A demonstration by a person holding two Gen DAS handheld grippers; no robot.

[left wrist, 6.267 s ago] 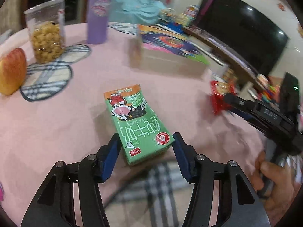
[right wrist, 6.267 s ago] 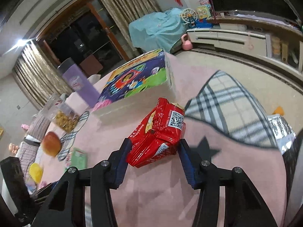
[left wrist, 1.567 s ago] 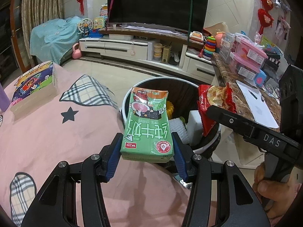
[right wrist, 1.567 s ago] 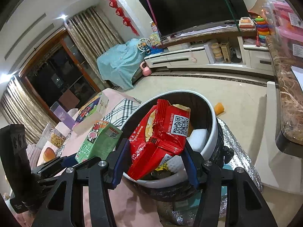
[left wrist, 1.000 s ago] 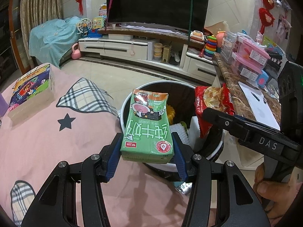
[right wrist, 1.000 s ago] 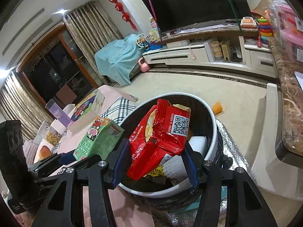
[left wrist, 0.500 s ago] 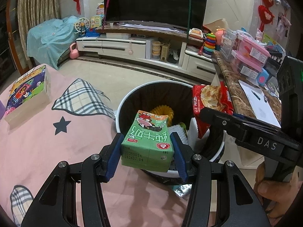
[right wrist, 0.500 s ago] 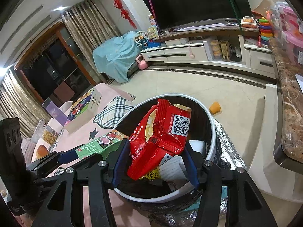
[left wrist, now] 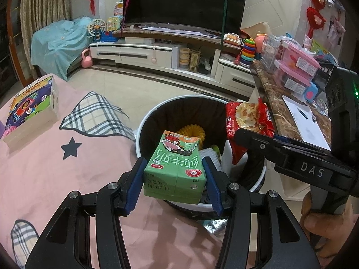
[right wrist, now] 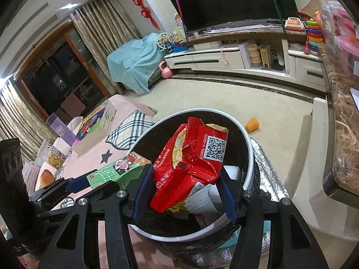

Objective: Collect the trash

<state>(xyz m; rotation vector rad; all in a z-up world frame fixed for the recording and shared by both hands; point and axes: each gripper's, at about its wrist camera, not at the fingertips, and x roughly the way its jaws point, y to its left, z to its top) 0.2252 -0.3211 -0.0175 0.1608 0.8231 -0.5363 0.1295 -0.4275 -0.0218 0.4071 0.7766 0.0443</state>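
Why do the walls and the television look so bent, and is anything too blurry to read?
Fisheye lenses: the right wrist view bows the television and dark corners frame both views. Left wrist view is sharp; the date code on the green carton reads clearly. Ceiling lamp glare sits top left in the right view.

Bin (left wrist: 143, 127) bottom hidden by trash, white item (right wrist: 203, 198) perhaps paper

Right tongs (right wrist: 184, 188) clamped on red snack bag (right wrist: 193, 161), held over the open bin (right wrist: 244, 134). White paper in the bin below the bag. Left of them, left tongs (right wrist: 89, 181) grip green carton (right wrist: 119, 168) at the bin rim, above pink surface (right wrist: 125, 105).
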